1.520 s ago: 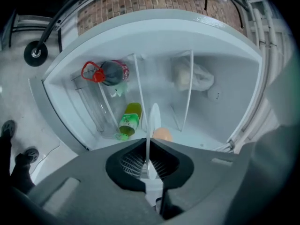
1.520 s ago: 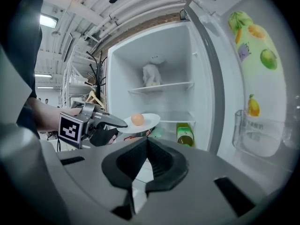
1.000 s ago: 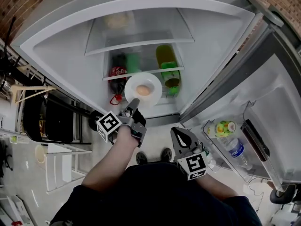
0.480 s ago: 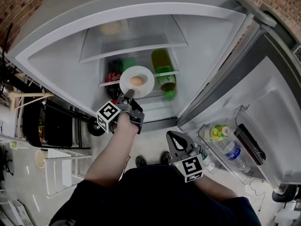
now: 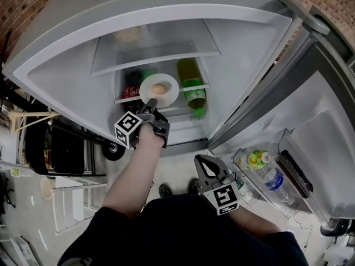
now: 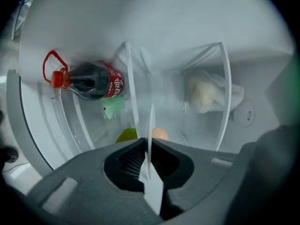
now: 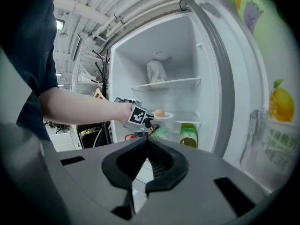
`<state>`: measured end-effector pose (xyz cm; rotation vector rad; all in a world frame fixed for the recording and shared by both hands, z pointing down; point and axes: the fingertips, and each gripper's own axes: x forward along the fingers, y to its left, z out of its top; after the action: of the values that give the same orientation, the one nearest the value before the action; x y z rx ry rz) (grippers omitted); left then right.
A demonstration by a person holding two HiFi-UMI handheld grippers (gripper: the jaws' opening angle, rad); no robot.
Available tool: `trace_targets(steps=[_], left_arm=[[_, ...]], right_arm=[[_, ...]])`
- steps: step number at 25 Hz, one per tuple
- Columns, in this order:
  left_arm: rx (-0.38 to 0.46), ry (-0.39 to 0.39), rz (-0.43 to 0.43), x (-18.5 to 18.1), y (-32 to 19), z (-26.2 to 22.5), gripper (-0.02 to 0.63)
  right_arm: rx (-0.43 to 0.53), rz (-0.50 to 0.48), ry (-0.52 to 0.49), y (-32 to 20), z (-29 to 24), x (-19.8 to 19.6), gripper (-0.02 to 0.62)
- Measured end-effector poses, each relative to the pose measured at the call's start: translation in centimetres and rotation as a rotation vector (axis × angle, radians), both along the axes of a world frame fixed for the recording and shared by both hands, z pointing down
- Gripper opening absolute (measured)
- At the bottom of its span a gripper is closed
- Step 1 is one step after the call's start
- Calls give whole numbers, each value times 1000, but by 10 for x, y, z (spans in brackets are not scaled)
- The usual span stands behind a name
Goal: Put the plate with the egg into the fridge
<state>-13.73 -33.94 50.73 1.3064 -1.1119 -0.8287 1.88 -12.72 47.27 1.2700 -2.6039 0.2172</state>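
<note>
Fridge: the fridge [image 5: 249,60] stands open, white inside. Its door [image 5: 327,143] is swung out on the right.
Left gripper: the left gripper [image 5: 148,104] reaches into the cabinet. Its jaws are narrow and clamped on the near rim of the plate [image 5: 171,85], which shows edge-on between the pads [image 6: 133,156].
Plate: level, at the front edge of the lower glass shelf [image 7: 190,122], toward its left end. Contact with the shelf cannot be told.
Egg: the egg [image 5: 159,88] sits at the plate's centre.
Right gripper: the right gripper [image 5: 204,160] is held low outside the cabinet, near the door's inner edge. Its jaws are together with nothing between them.
Upper shelf: the upper glass shelf [image 5: 166,51] carries a pale bagged item [image 5: 128,35] toward its back left corner.
Under the lower shelf: a green bottle [image 5: 191,82] on the right and a cola bottle [image 6: 91,81] on the left.
Door rack: the door rack [image 5: 244,168] holds a water bottle [image 5: 275,176] and a yellow-capped drink [image 5: 259,155].
Room: a brick wall [image 5: 22,10] stands left of the fridge. The floor [image 5: 183,162] is pale, and a white shelving unit [image 5: 72,198] stands at the left.
</note>
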Motion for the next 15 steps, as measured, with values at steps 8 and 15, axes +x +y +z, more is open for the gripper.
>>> trace_targets(steps=[8,15], left_arm=[[-8,19,-16,3,-13,6,20],[-9,29,-38,0,-22,8,20]], right_arm=[[-5,-3,8,-1,3,1,9],[-10,-8,11,-4,5,1,9]])
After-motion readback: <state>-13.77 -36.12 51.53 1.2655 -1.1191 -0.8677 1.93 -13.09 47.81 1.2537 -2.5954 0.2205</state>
